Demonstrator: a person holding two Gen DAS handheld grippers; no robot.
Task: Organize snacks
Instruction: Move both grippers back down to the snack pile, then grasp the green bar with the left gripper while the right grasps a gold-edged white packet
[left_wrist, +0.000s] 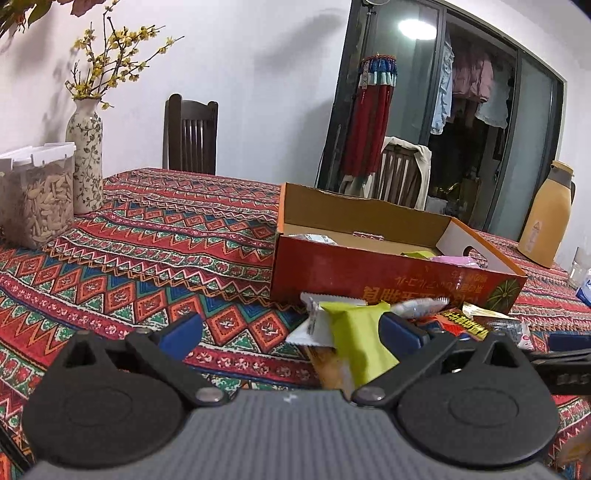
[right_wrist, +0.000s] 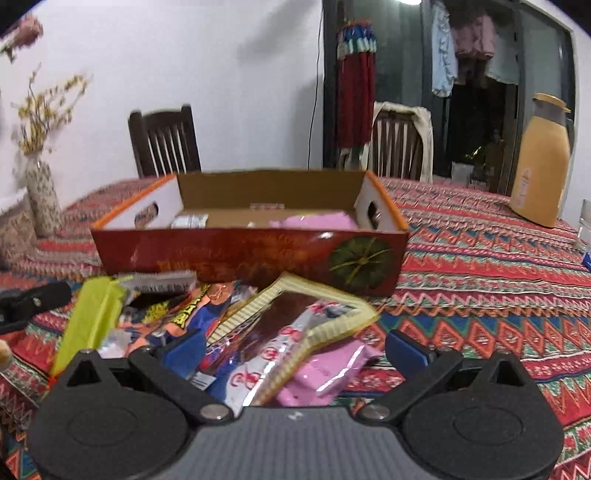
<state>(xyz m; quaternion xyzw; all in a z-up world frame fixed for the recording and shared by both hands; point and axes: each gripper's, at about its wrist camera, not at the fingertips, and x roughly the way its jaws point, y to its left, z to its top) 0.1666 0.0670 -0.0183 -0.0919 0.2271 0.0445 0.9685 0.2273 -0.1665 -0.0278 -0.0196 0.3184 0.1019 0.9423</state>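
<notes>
Left gripper (left_wrist: 291, 328) jaws spread; green snack packet (left_wrist: 356, 339) lies between them, nearer the right finger, contact unclear. Right gripper (right_wrist: 295, 350) jaws released over the snack pile (right_wrist: 280, 332) before the red cardboard box (right_wrist: 240, 254). Box contents mostly hidden; right view blurred.

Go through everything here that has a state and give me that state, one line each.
Left gripper: open, jaws apart.
Right gripper: open over the pile.
Red cardboard box: open-topped, a few packets inside.
Lime-green snack packet: outside the box.
Clear plastic seed container: lid shut, nearly full.
</notes>
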